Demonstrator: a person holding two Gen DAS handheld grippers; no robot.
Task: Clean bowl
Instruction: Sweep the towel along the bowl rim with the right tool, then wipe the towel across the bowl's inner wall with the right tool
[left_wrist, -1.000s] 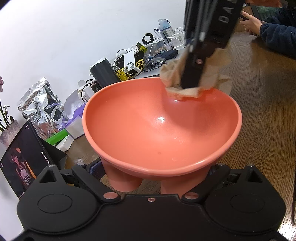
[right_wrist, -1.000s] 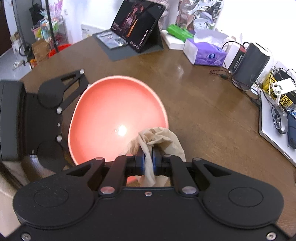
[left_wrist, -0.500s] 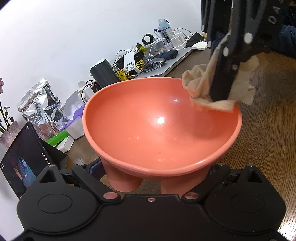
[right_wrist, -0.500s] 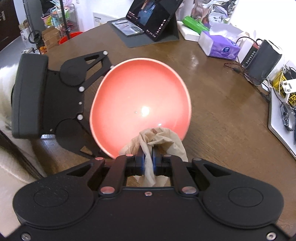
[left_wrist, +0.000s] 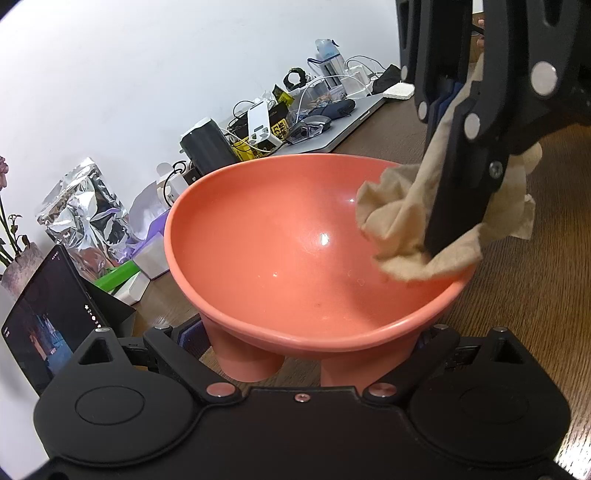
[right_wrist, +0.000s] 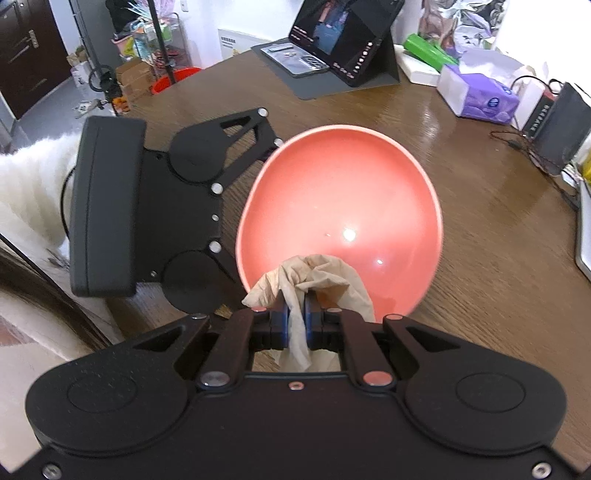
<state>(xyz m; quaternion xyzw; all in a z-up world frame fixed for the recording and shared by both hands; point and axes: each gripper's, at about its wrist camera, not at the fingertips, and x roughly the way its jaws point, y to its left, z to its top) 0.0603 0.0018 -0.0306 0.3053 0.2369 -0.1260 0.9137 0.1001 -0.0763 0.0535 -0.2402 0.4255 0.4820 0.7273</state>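
A salmon-pink footed bowl (left_wrist: 295, 258) sits tilted on the brown table, its feet clamped between the fingers of my left gripper (left_wrist: 306, 343). In the right wrist view the same bowl (right_wrist: 343, 206) lies ahead, with the left gripper (right_wrist: 251, 206) reaching under its left side. My right gripper (right_wrist: 295, 306) is shut on a crumpled beige cloth (right_wrist: 321, 277). From the left wrist view the right gripper (left_wrist: 443, 243) comes down from the upper right and presses the cloth (left_wrist: 399, 221) against the bowl's inner wall, just inside the right rim.
A tablet on a stand (right_wrist: 343, 40), a purple tissue box (right_wrist: 480, 96), a green box (right_wrist: 428, 51) and a black speaker (right_wrist: 561, 129) line the far table side. A foil bag (left_wrist: 85, 210), cables and a laptop (left_wrist: 332, 129) stand by the wall. A white fluffy sleeve (right_wrist: 33, 192) is at left.
The right gripper has carried the cloth along the inside of the bowl, from the far wall round to the right rim. The left gripper and the bowl have stayed still.
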